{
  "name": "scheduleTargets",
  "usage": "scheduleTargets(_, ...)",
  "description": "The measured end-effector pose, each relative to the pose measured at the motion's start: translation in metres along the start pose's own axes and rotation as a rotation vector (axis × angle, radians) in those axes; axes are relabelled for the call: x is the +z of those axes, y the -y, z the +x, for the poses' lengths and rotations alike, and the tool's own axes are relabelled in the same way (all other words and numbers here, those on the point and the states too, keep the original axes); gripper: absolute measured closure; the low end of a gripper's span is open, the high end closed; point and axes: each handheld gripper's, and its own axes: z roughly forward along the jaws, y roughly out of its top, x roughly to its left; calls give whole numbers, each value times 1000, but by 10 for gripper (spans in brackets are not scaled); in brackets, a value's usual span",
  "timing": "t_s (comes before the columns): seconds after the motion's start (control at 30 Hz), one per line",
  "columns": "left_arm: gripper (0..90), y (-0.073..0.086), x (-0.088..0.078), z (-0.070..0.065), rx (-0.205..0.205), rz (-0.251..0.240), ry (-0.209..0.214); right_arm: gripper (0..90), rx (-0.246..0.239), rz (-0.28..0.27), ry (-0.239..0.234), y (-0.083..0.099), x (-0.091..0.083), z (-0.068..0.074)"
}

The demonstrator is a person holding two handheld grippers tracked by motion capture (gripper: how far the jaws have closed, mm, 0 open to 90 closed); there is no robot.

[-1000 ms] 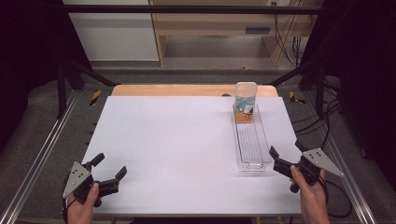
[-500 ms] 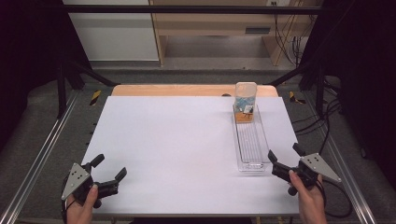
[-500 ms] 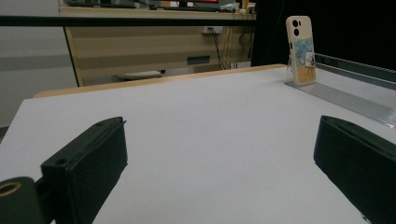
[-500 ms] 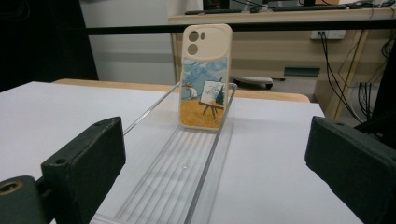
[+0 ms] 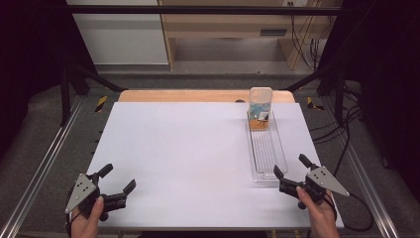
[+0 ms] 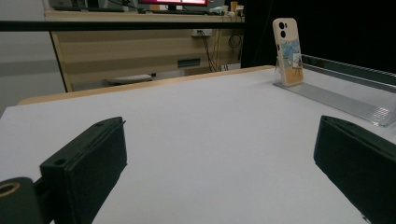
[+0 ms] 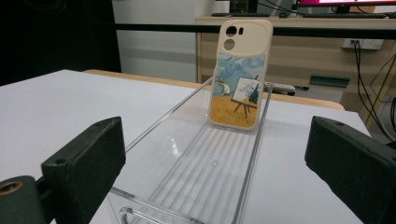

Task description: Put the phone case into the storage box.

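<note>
Our left gripper (image 5: 113, 184) rests spread on the bare white table (image 5: 188, 148). At right, a clear tray (image 5: 266, 153) runs lengthwise away from us, nothing blocking it. Our right gripper (image 5: 289, 167), spread, has drawn back slightly from its near end. The phone case (image 5: 260, 108) stands upright at the far end, long axis vertical, cutouts up.

high view looks forward and down over the white table (image 5: 188, 158). both gripper views sit low at its near edge, sharing the upright phone case (image 7: 239, 70) far across.
</note>
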Motion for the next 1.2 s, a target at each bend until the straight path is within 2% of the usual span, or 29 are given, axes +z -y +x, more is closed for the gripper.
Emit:
scheduleTargets(0.13,20,0,0,-1,5,-3,14,53,-12,2,-11,3,3,2)
scheduleTargets(0.4,20,-1,1,-3,18,-6,36,53,-6,-12,-20,7,7,7)
scheduleTargets(0.93,20,-1,2,-6,34,-10,51,52,-20,-19,-29,8,14,13)
scheduleTargets(1.2,17,-2,3,-11,67,-8,64,50,-18,-18,-8,6,18,15)
